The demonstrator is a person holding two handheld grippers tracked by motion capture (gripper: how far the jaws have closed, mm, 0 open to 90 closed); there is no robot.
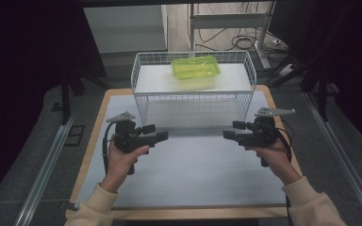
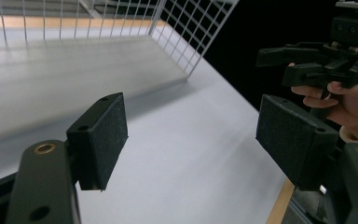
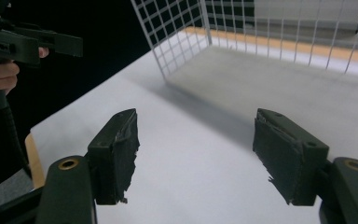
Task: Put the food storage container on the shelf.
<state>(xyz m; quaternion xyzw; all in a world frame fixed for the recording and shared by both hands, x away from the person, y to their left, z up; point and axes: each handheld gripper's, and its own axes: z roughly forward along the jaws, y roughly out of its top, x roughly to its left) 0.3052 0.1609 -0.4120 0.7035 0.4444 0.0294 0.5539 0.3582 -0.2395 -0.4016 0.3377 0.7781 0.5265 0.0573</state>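
Note:
A yellow-green clear plastic container (image 1: 195, 68) lies on top of a white wire shelf rack (image 1: 193, 84) at the back of the table. My left gripper (image 1: 161, 134) hovers over the white mat in front of the rack's left side, pointing right, jaws open and empty. My right gripper (image 1: 228, 133) hovers in front of the rack's right side, pointing left, also open and empty. In the left gripper view the gripper (image 2: 191, 140) faces the person's other hand (image 2: 349, 100) holding a gripper. In the right gripper view the gripper (image 3: 196, 156) looks toward the rack's corner (image 3: 168, 56).
A white mat (image 1: 188, 165) covers a wooden table with its edge (image 1: 179, 213) nearest the person. Metal rails (image 1: 42, 174) run along both sides on grey floor. Cables and a desk frame (image 1: 245, 28) lie behind the rack. Dark curtains flank the scene.

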